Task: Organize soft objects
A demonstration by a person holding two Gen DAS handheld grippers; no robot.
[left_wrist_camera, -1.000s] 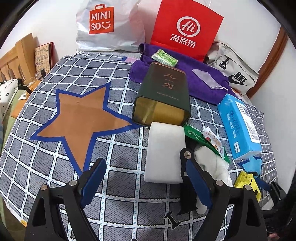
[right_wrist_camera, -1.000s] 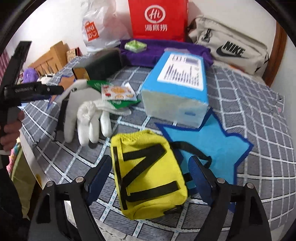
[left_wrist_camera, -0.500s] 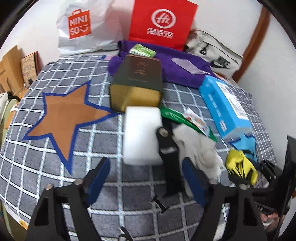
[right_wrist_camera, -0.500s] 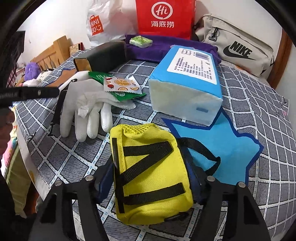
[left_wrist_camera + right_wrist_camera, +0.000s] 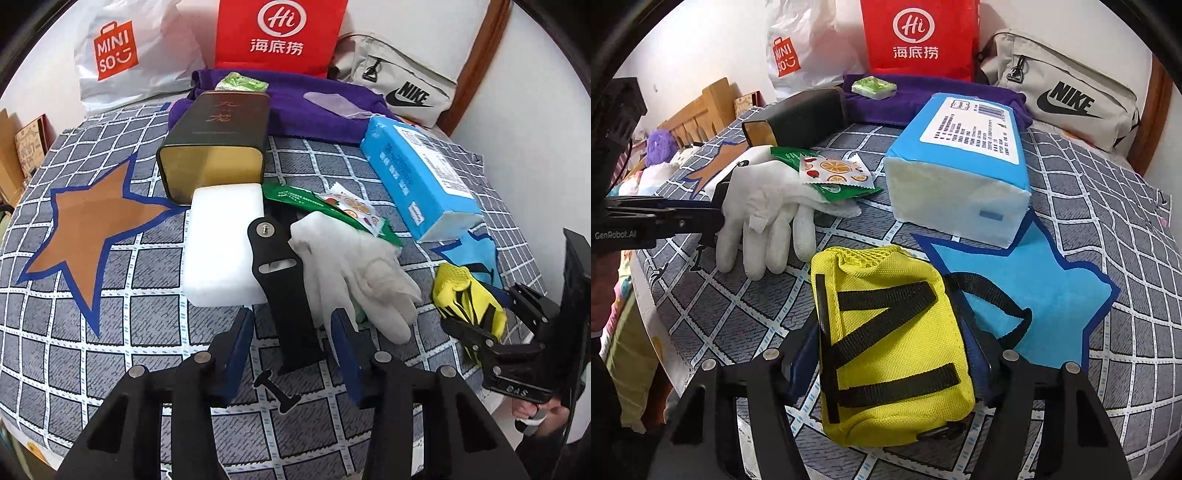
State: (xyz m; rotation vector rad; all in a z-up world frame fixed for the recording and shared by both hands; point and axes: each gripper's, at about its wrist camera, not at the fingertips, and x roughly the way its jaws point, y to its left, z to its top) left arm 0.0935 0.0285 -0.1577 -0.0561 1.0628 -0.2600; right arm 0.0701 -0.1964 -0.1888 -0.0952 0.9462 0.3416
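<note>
Our right gripper pinches the yellow pouch; our left gripper is closing around the black strap, pads not yet touching.

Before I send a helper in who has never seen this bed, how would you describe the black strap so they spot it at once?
Start at the brown star on the checked cloth; beside it lies a white foam block. The black strap runs along that block's far side, against the white glove. It is the only flat black band with a metal stud.
</note>
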